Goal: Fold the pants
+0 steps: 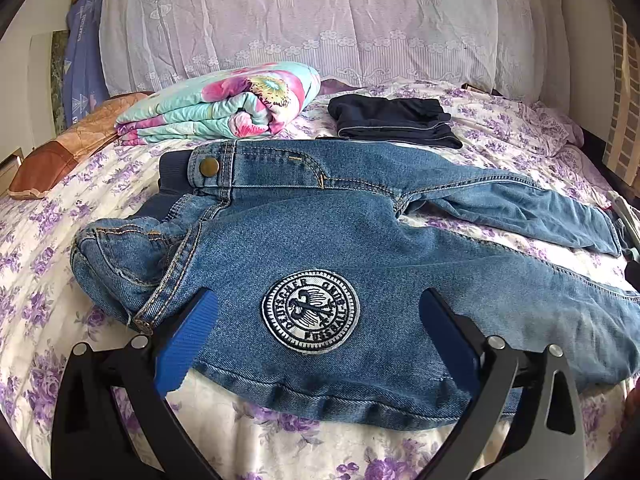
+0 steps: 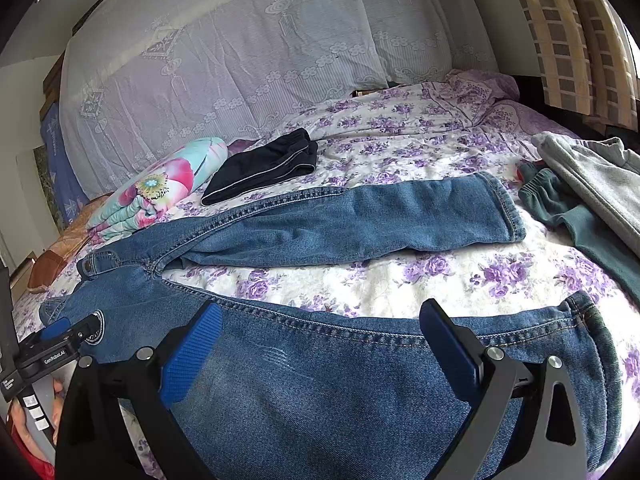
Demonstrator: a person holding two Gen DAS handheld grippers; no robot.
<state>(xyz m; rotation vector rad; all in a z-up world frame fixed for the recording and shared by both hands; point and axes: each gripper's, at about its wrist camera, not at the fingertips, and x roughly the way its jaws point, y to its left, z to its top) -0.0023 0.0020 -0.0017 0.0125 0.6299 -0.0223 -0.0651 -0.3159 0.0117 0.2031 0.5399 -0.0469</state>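
Note:
Small blue jeans [image 1: 320,232] lie spread on the bed, waist to the left, two legs running right and apart. A round black-and-white patch [image 1: 311,312] sits on the near leg's thigh. My left gripper [image 1: 318,304] is open, its blue pads either side of the patch, just above the denim. My right gripper [image 2: 320,316] is open over the lower part of the near leg [image 2: 340,380]. The far leg [image 2: 360,220] lies flat beyond it. The left gripper also shows in the right wrist view [image 2: 60,330] at the left edge.
A folded floral quilt [image 1: 224,108] and folded dark pants [image 1: 392,120] lie behind the jeans. Grey and green garments [image 2: 592,196] lie at the right. A brown pillow [image 1: 64,148] is at the left. A lace-covered headboard [image 1: 300,20] stands behind.

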